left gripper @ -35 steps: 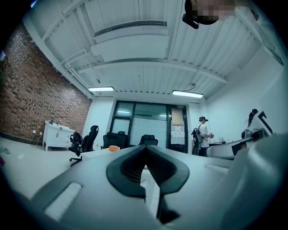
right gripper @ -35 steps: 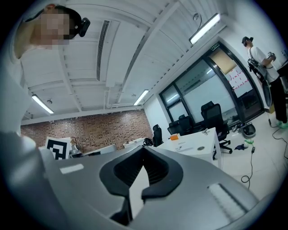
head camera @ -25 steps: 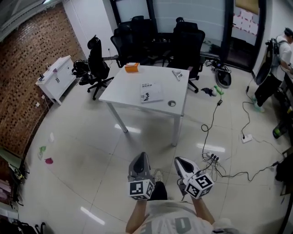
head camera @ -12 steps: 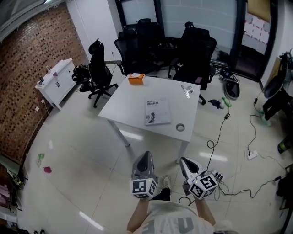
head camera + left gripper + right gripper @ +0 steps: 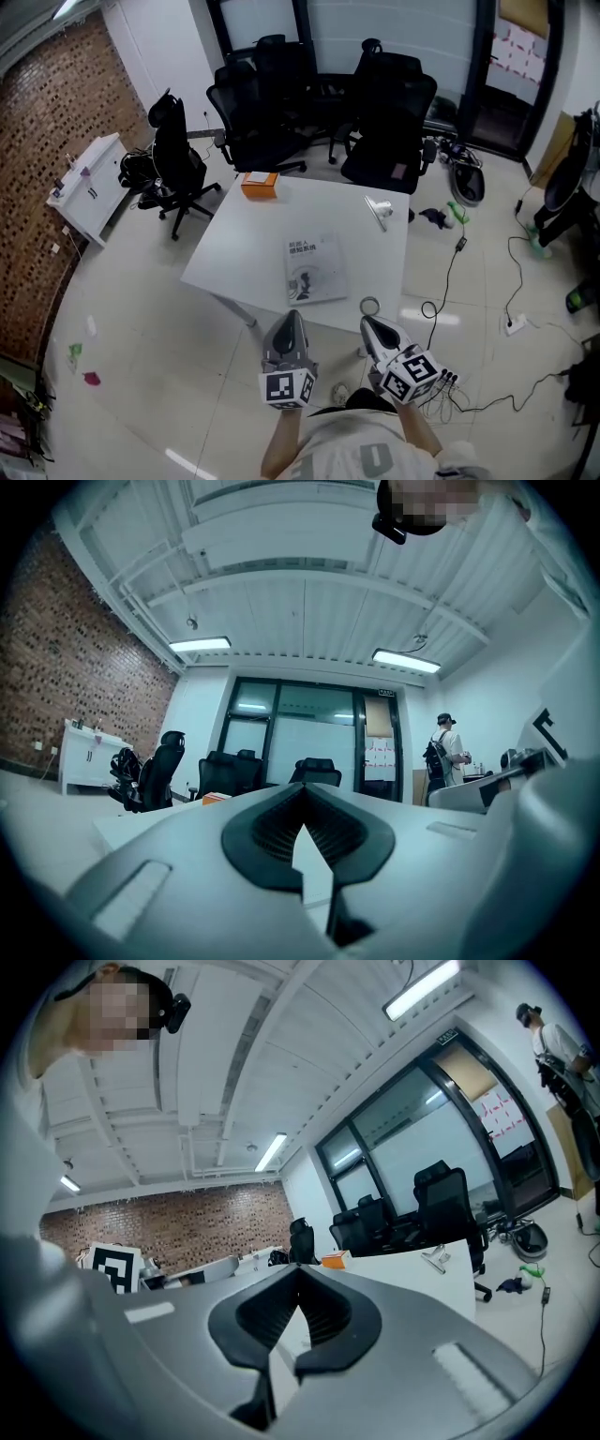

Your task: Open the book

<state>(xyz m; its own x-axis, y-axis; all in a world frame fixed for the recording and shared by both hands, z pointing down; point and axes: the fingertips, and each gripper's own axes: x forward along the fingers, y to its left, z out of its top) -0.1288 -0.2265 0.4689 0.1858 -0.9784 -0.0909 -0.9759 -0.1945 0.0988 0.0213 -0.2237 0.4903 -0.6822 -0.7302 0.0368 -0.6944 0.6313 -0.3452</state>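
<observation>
Book [image 5: 314, 269] lies closed and flat on the white table [image 5: 234, 258], toward its near edge. Tape roll [image 5: 369, 306] sits near the book's right corner. Left gripper [image 5: 290, 321] and right gripper [image 5: 367, 326]: jaws pressed together, nothing between them. Both are level at the table's near edge, apart from the book. Orange box [image 5: 260, 184] on the far side.

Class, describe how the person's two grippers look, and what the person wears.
The left gripper and right gripper are grey tapering shells with dark ribbed pads. Each carries a white cube with black square markers. The person wears a pale shirt.
</observation>
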